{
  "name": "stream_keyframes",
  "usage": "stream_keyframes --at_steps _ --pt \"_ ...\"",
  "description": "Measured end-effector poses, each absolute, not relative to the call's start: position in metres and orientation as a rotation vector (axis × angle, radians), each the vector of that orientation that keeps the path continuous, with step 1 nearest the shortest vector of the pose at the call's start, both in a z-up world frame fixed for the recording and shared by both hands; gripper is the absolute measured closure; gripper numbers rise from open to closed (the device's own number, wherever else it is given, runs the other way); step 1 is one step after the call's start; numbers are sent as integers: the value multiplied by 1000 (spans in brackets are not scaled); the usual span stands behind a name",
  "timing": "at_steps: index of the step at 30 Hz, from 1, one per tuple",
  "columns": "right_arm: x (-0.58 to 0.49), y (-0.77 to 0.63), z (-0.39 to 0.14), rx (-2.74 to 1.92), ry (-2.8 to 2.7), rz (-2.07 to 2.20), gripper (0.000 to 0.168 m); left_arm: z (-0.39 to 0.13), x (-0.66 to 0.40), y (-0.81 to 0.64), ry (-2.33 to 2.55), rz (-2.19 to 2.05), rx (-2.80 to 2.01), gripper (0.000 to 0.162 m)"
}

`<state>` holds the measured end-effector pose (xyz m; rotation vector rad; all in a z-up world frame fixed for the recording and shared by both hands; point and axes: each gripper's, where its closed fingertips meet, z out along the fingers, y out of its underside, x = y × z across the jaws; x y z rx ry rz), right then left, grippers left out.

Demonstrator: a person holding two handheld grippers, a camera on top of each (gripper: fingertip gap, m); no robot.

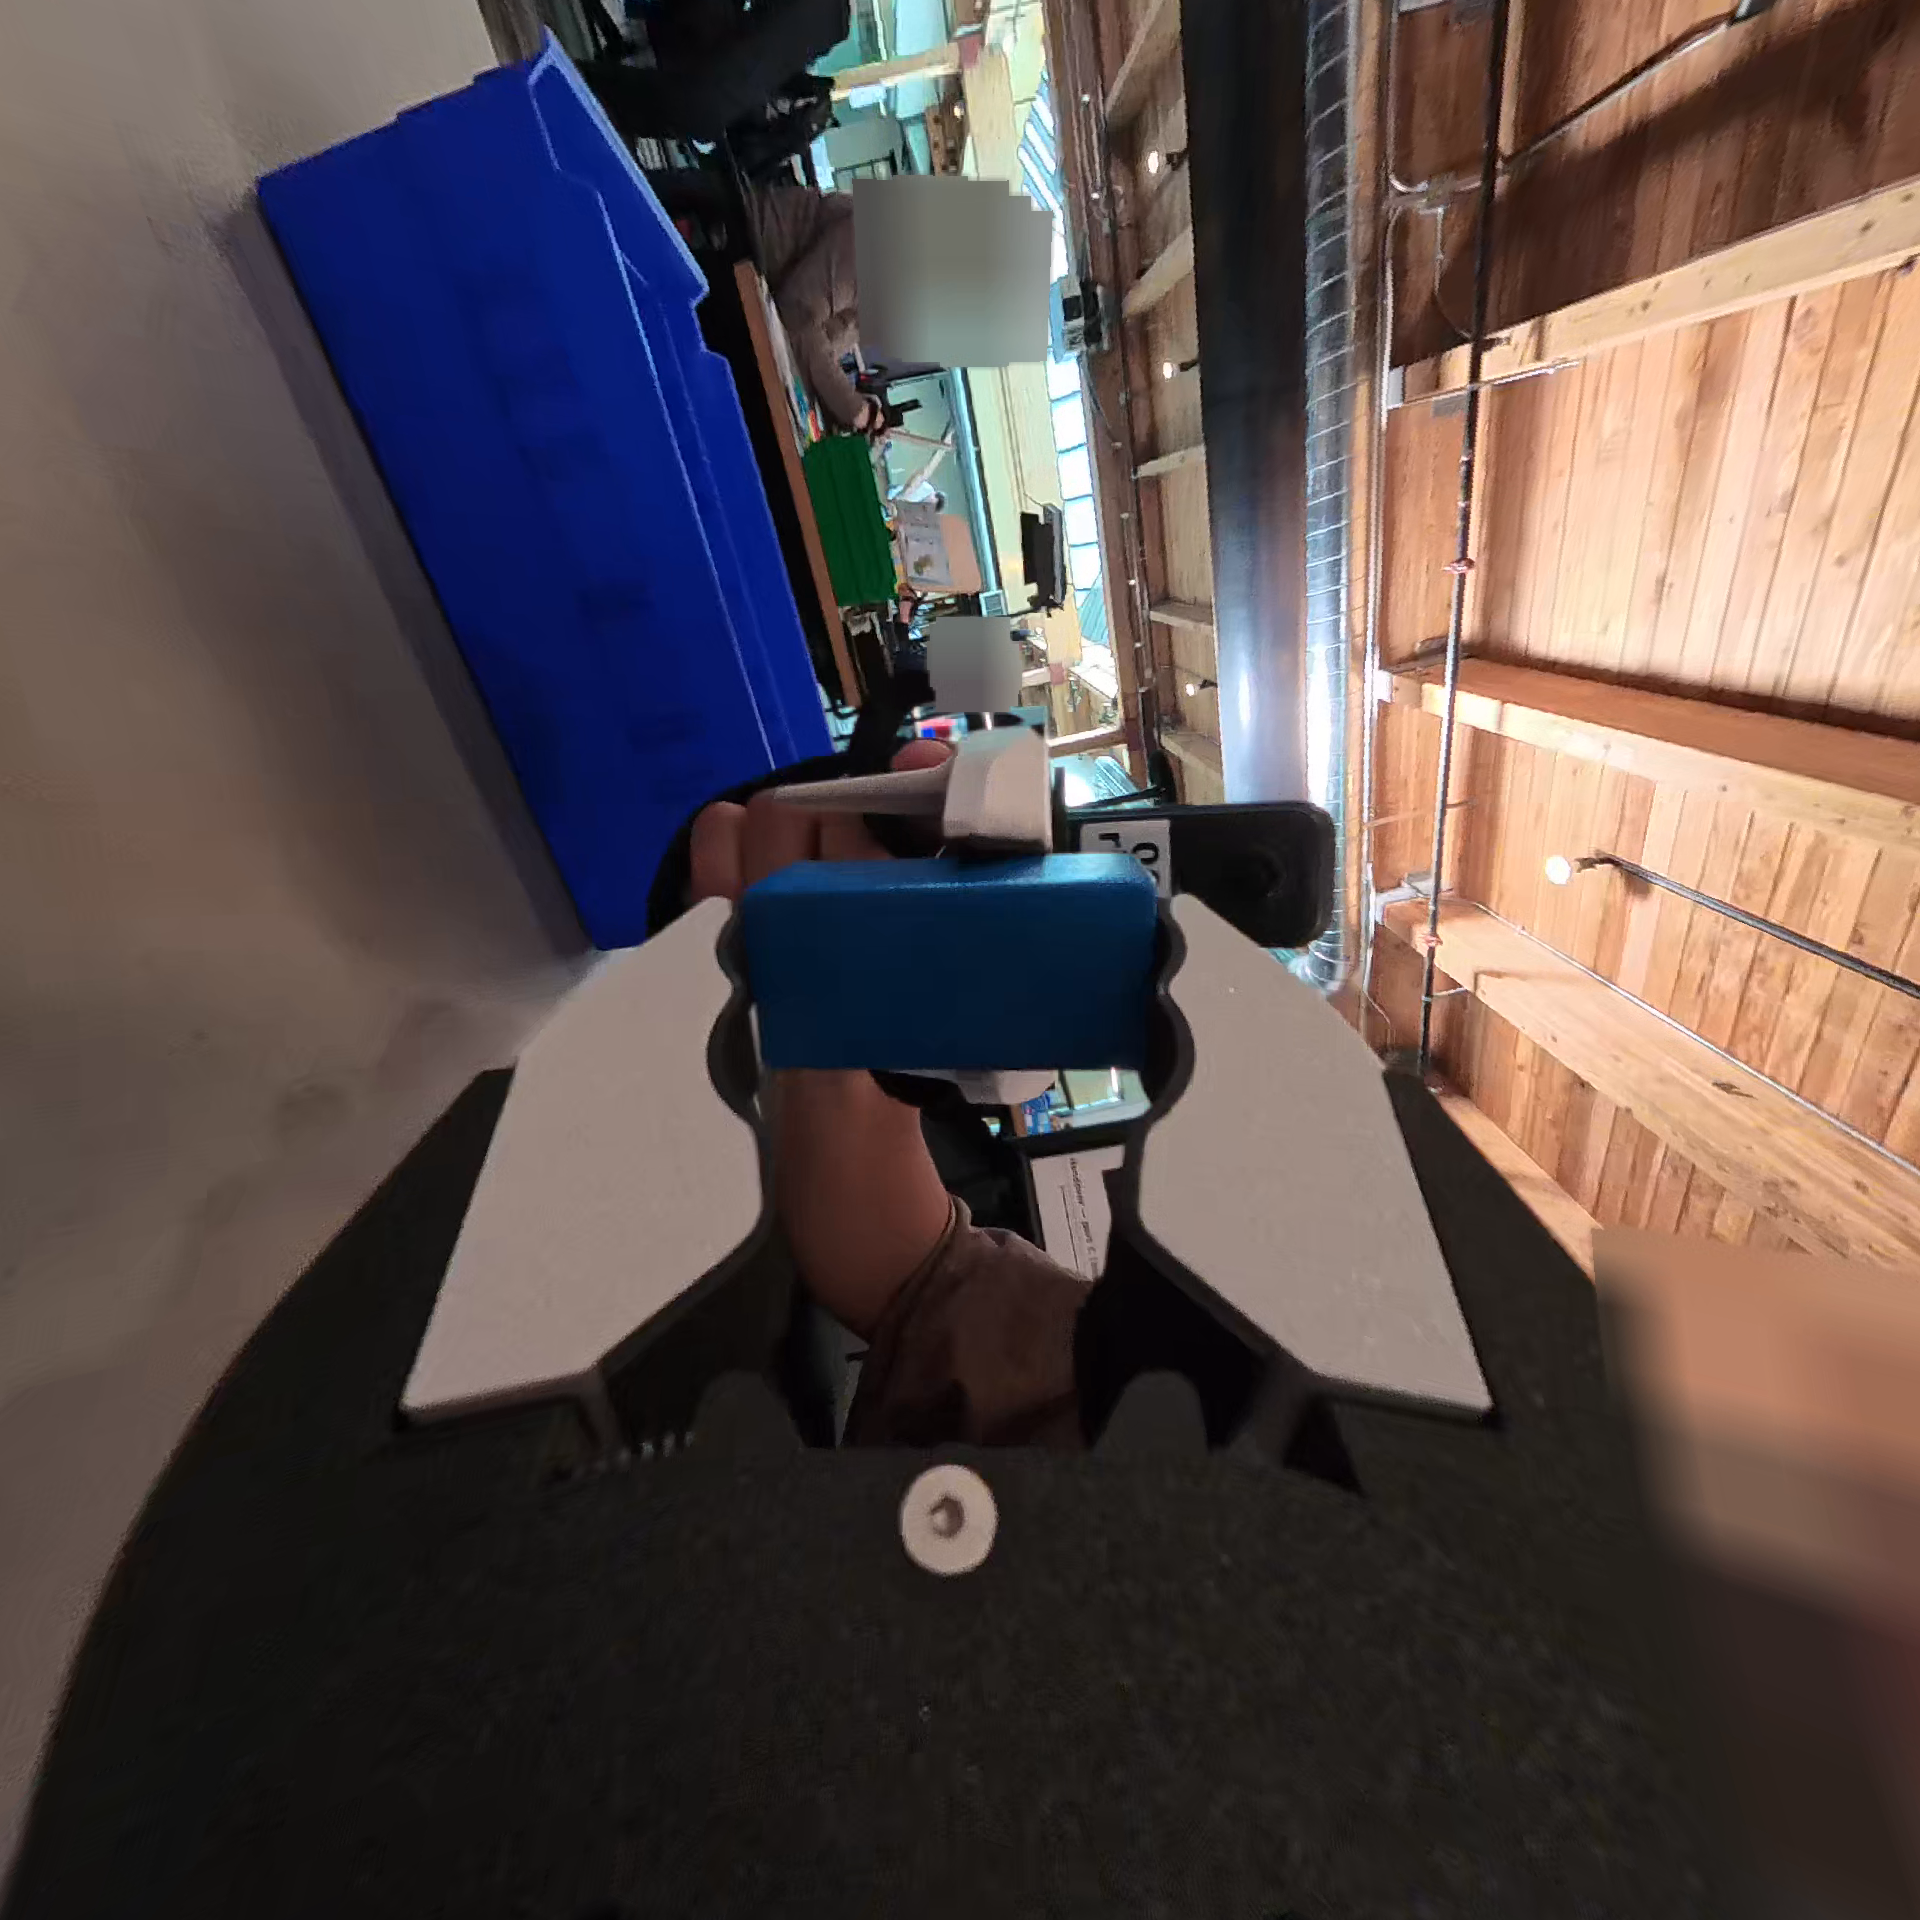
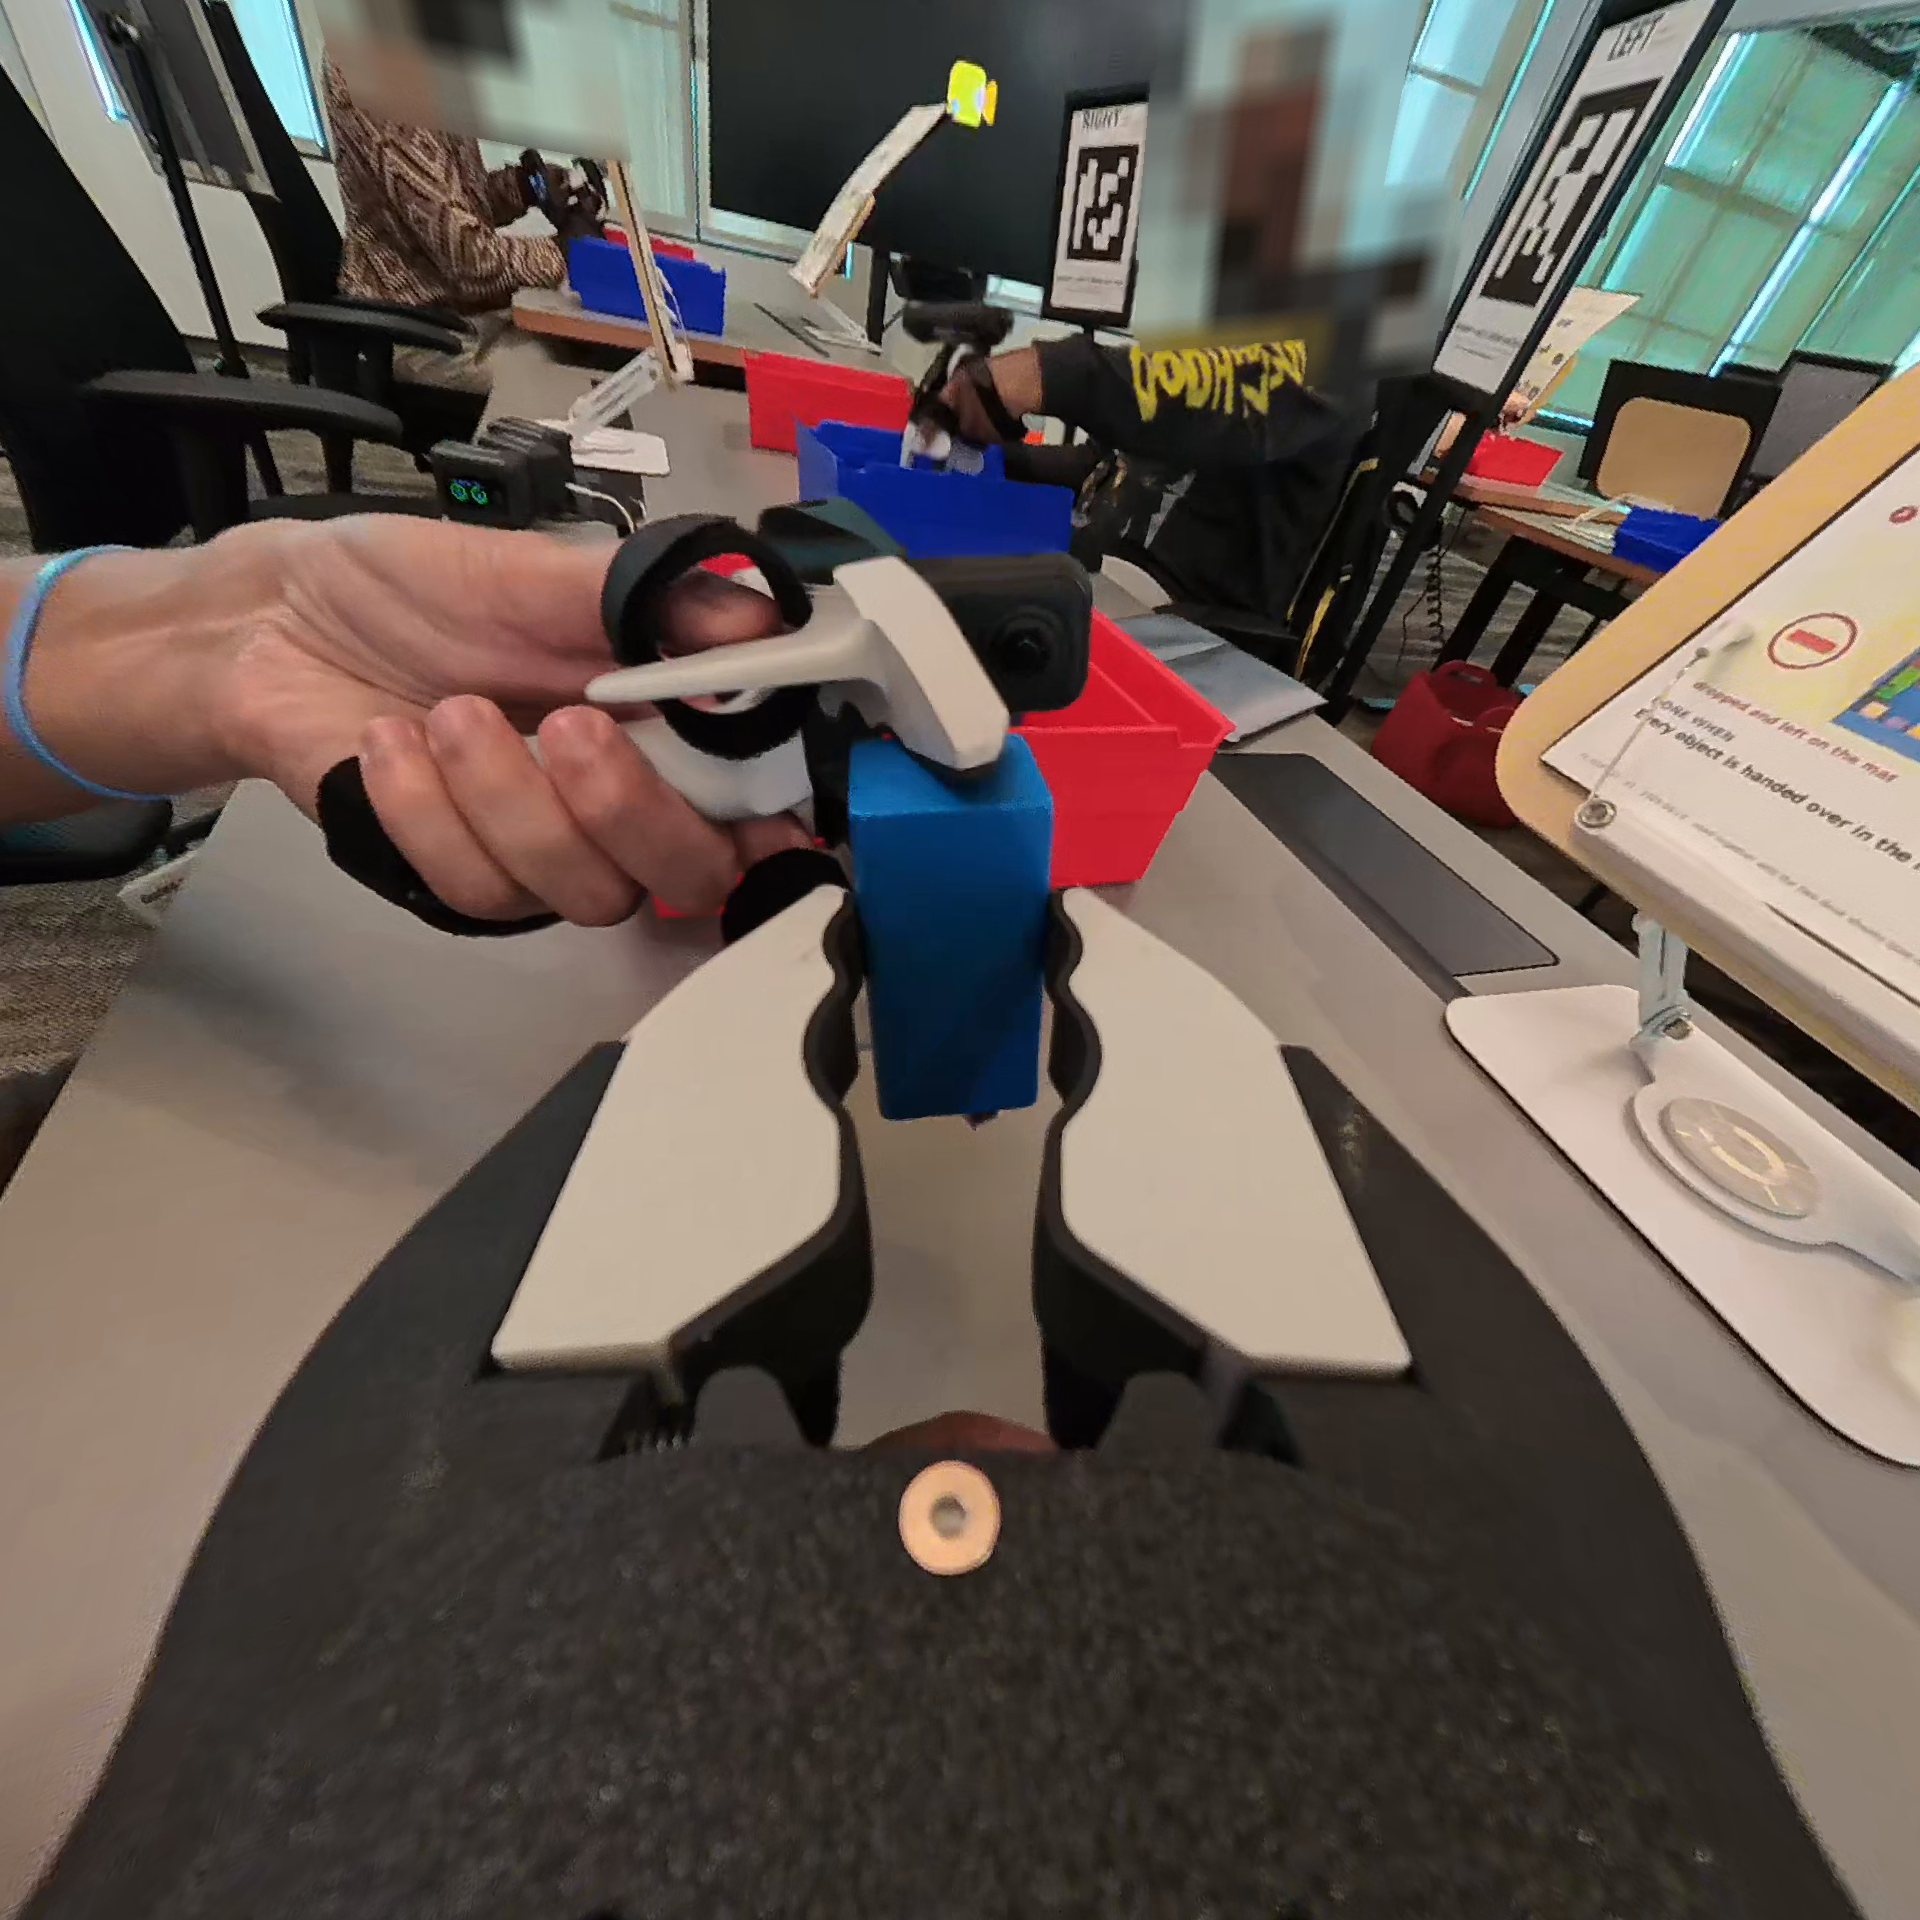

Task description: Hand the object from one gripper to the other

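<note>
The solid blue rectangular plastic block (image 2: 951, 935) stands upright in mid-air above the grey surface (image 2: 312, 1039), caught between both tools at once. In the right wrist view the right gripper (image 2: 948, 987) has its two white fingers with black wavy pads on either side of the block's lower half; the pads sit right at the block's side faces, though whether they press on it cannot be told. At the block's top, the left gripper (image 2: 914, 727) comes in from the left, held by a bare hand (image 2: 416, 675), one white finger lying across the block's upper end.

In the left wrist view, which is rolled sideways, the block (image 1: 951, 971) lies crosswise and the left gripper (image 1: 951, 987) is clamped on its two ends. Beyond the block there is a blue plastic bin (image 1: 540, 499); in the right wrist view a red plastic bin (image 2: 1122, 758) sits just behind the block.
</note>
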<state>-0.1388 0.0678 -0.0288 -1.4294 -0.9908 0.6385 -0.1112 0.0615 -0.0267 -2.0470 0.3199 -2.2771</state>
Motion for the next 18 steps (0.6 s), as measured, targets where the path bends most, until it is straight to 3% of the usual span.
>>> stream_keyframes --at_steps 5,9,14,18 --pt "-139 63 -23 -1426 -1000 683 135 -20 -123 55 497 -2199 -2006 89" --pt "-107 67 11 -1445 -928 634 135 -13 -156 54 656 -1975 -1961 92" --pt "10 91 61 -1605 -566 429 135 -30 -202 55 706 -1515 -1929 100" --pt "118 111 35 -1851 -151 220 135 -56 -224 32 730 -1283 -1902 103"
